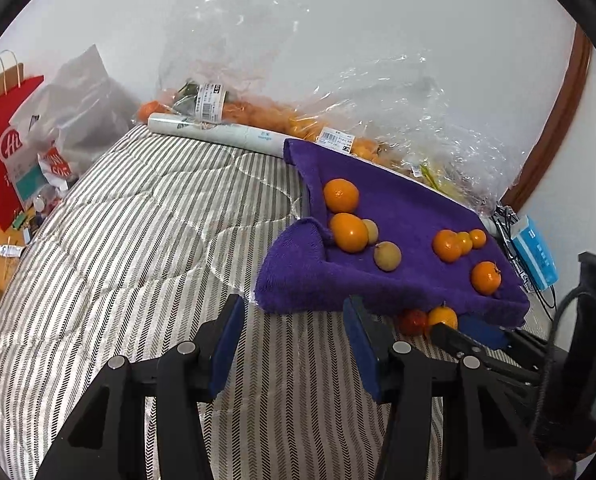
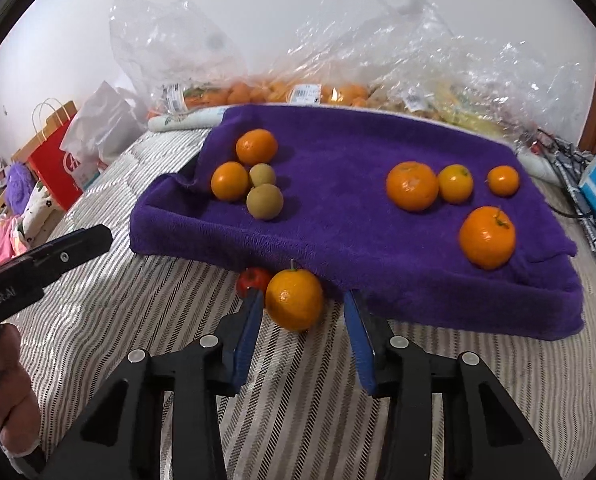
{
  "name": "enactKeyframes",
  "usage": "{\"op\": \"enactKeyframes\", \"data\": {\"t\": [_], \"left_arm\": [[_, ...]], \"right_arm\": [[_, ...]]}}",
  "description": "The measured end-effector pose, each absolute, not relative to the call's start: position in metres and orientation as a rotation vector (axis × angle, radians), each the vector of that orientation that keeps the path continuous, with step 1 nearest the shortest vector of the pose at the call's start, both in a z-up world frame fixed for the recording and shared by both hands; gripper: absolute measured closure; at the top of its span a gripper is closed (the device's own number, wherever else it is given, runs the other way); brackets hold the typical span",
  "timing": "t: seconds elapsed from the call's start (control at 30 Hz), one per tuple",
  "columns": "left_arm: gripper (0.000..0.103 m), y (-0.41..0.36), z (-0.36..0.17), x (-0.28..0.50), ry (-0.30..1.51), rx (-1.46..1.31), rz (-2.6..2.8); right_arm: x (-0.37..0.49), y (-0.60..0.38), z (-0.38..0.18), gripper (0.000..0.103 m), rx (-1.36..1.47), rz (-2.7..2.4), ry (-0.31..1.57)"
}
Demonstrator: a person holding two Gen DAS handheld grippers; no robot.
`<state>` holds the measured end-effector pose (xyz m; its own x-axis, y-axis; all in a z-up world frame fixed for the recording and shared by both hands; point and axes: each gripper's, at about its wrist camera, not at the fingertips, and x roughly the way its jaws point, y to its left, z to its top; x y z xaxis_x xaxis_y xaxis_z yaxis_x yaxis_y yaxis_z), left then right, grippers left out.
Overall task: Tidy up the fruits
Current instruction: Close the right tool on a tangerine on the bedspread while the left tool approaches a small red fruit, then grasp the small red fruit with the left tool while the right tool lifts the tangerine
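Striped grey-and-white bedding (image 2: 298, 420) covers the surface, with a plain white wall behind it. On the bedding sits a shallow tray draped in a purple towel (image 2: 338, 240). Fruit lies on it in two groups. Toward the tray's left end are two oranges (image 2: 256, 146) and two dull yellow-green round fruits (image 2: 264, 201), all touching or nearly so. Toward the right end are four more oranges: a large one (image 2: 412, 186) beside two smaller ones in a row, and another large one (image 2: 487, 237) nearer the front edge.

Off the tray, on the bedding just in front of its near edge, lies a loose orange (image 2: 293, 300) with a small red fruit (image 2: 253, 280) touching its left side.

The right gripper (image 2: 300, 308) points down at this orange; its blue fingers (image 2: 249, 320) stand apart on either side of it, the left one close against the fruit, the right one with a visible gap (not clamped on it). The left gripper (image 1: 293, 320) hovers over bare bedding left of the tray's front corner, fingers apart and holding nothing.

Behind the tray, against the wall, are crumpled clear plastic bags (image 2: 338, 60) holding many more oranges and some yellowish fruit, with price labels. A white roll (image 1: 217, 136) lies before them. Far left stand a red paper bag (image 1: 1, 152) and a white plastic bag (image 1: 77, 108).
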<state>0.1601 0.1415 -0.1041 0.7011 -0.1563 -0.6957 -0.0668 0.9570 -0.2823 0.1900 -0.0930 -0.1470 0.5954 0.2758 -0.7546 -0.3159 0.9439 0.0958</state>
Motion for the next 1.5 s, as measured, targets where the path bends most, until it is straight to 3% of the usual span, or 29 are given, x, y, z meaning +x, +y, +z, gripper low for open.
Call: {"op": "enactKeyframes", "data": {"t": [0.07,0.77,1.23,1.3,1.5], "left_arm": [[0.054,0.141,-0.106,0.161,0.802,-0.296,-0.049],[0.054,0.048,-0.123,0.183,0.885,-0.063,-0.162],[0.052,0.024,-0.131,0.203,0.911,-0.09,-0.138],[0.062,0.026,-0.13,0.203,0.906,-0.119,-0.152],[0.078,0.028,-0.131,0.204,0.902,-0.149,-0.169]], "right_arm": [[0.195,-0.09,-0.153,0.072,-0.061,0.343,0.877],[0.185,-0.182,-0.141,0.072,-0.104,0.351,0.759],[0.183,-0.211,-0.144,0.071,-0.113,0.313,0.738],[0.186,-0.211,-0.149,0.071,-0.111,0.325,0.766],[0.191,-0.205,-0.159,0.071,-0.112,0.356,0.82]]}}
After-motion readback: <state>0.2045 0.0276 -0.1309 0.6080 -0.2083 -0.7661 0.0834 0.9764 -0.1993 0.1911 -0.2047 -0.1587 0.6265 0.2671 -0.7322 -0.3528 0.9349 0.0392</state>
